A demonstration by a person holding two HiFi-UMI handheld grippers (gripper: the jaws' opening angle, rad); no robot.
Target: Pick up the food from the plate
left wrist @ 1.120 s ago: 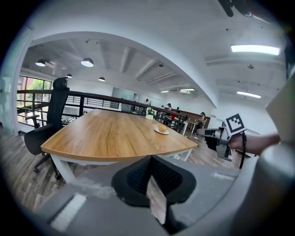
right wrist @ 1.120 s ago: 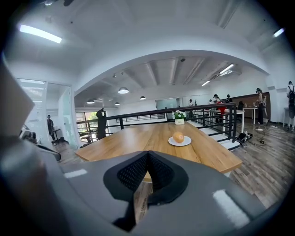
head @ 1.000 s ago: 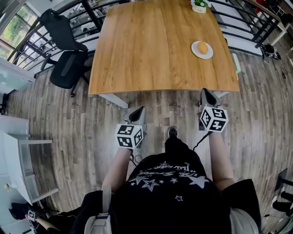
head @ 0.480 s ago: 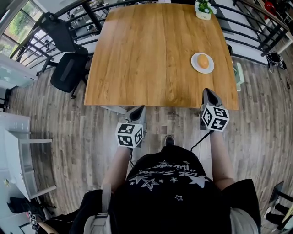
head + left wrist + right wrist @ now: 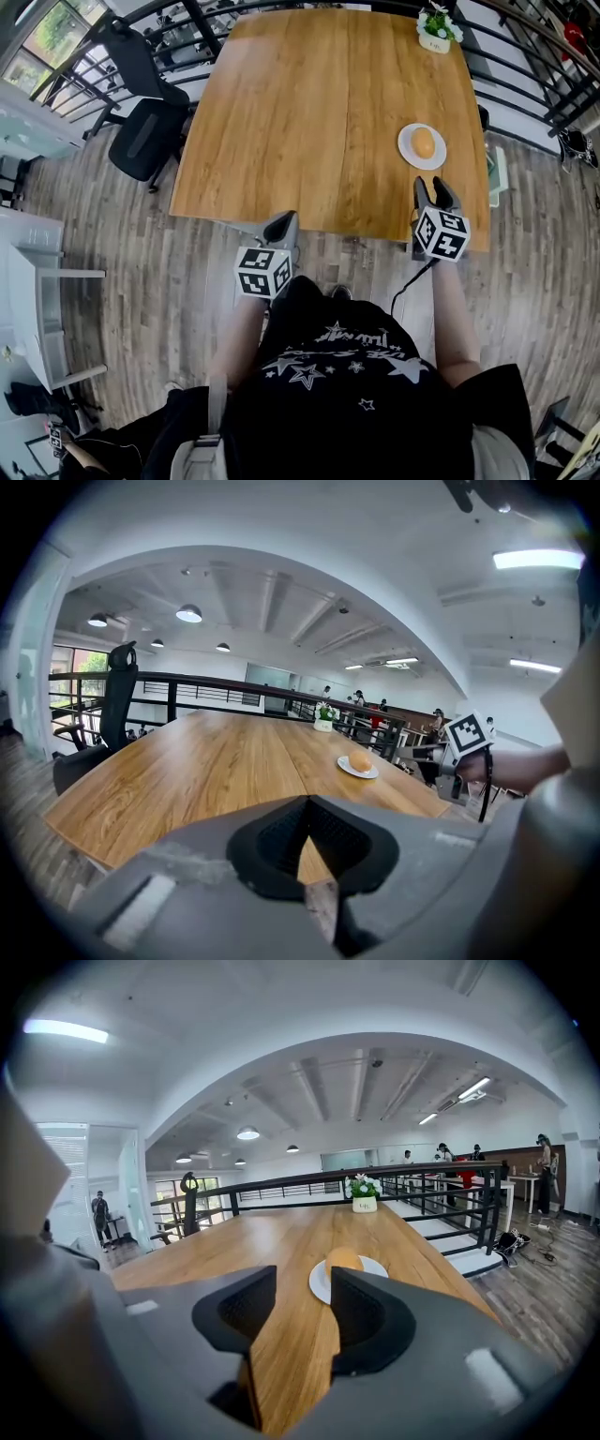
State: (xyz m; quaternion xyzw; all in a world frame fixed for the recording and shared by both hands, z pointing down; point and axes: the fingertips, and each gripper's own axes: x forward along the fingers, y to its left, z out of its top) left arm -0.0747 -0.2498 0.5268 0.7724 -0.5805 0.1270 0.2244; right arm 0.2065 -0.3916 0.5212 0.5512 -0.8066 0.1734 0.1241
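An orange round piece of food (image 5: 423, 142) lies on a small white plate (image 5: 409, 155) near the right edge of the wooden table (image 5: 300, 112). My right gripper (image 5: 434, 192) hovers over the table's near edge, just short of the plate. Its jaws are opening, with nothing between them. In the right gripper view the food (image 5: 343, 1259) and plate (image 5: 377, 1267) show just past the right gripper (image 5: 303, 1305). My left gripper (image 5: 284, 223) hangs at the table's near edge, shut and empty. From the left gripper (image 5: 307, 803) the food (image 5: 360, 760) lies far off to the right.
A potted plant (image 5: 437, 25) stands at the table's far right corner. A black office chair (image 5: 142, 131) sits left of the table, with a dark railing (image 5: 525, 66) behind and to the right. A white desk (image 5: 37, 309) stands on the plank floor at far left.
The person has stepped toward the table, bringing both grippers up to its near edge. The right gripper's jaws have parted from shut; the left stays shut.
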